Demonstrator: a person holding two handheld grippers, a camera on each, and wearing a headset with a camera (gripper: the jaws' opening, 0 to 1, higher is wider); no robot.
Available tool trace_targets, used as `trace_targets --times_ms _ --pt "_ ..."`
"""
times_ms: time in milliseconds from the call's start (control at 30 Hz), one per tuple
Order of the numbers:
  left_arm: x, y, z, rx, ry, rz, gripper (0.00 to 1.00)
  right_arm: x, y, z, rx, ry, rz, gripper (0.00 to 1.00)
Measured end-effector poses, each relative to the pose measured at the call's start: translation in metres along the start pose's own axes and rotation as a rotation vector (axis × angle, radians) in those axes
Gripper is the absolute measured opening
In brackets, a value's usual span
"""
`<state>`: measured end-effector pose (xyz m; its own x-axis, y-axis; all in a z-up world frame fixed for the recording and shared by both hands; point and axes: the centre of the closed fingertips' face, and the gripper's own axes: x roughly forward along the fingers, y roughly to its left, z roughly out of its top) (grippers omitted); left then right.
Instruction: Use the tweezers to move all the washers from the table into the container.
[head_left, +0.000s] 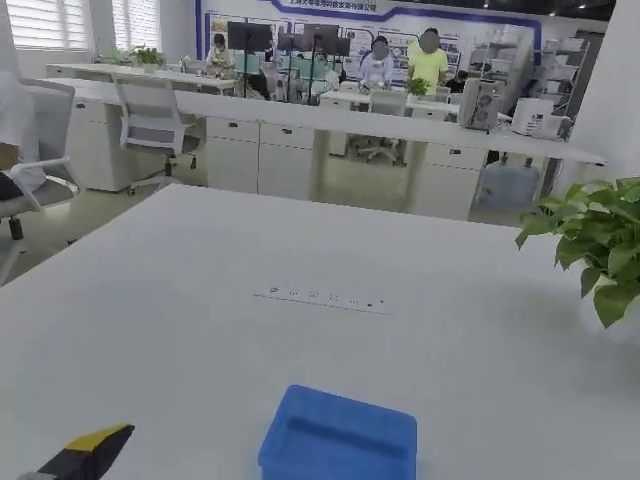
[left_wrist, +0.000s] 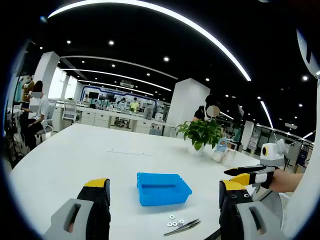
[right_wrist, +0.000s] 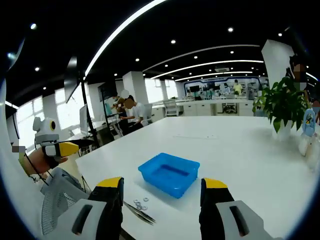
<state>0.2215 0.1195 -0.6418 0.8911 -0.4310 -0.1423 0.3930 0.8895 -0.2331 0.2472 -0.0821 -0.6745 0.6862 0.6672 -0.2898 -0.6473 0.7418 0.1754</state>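
A blue plastic container (head_left: 338, 440) (left_wrist: 162, 188) (right_wrist: 169, 173) stands on the white table, hollow side up. Just in front of it lie several small metal washers (left_wrist: 175, 220) (right_wrist: 141, 203), and beside them a pair of tweezers (left_wrist: 182, 227) (right_wrist: 139, 213) flat on the table. My left gripper (left_wrist: 164, 184) is open and holds nothing, raised above the near edge and facing the container. My right gripper (right_wrist: 163, 182) is likewise open and bare, facing the container from the other side. A gripper's yellow and black tip (head_left: 90, 452) pokes in at the bottom left of the head view.
A potted green plant (head_left: 595, 240) (left_wrist: 201, 132) (right_wrist: 281, 102) stands at the table's right side, with small bottles (left_wrist: 222, 151) next to it. A flush socket strip (head_left: 320, 297) lies mid-table. Office desks, chairs and people are beyond the table.
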Motion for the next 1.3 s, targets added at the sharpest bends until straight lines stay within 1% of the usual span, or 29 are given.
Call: trace_targets --times_ms 1300 --pt "-0.0028 0.0011 -0.0029 0.004 0.007 0.002 0.90 -0.0008 0.0029 0.0003 -0.007 0.004 0.005 0.58"
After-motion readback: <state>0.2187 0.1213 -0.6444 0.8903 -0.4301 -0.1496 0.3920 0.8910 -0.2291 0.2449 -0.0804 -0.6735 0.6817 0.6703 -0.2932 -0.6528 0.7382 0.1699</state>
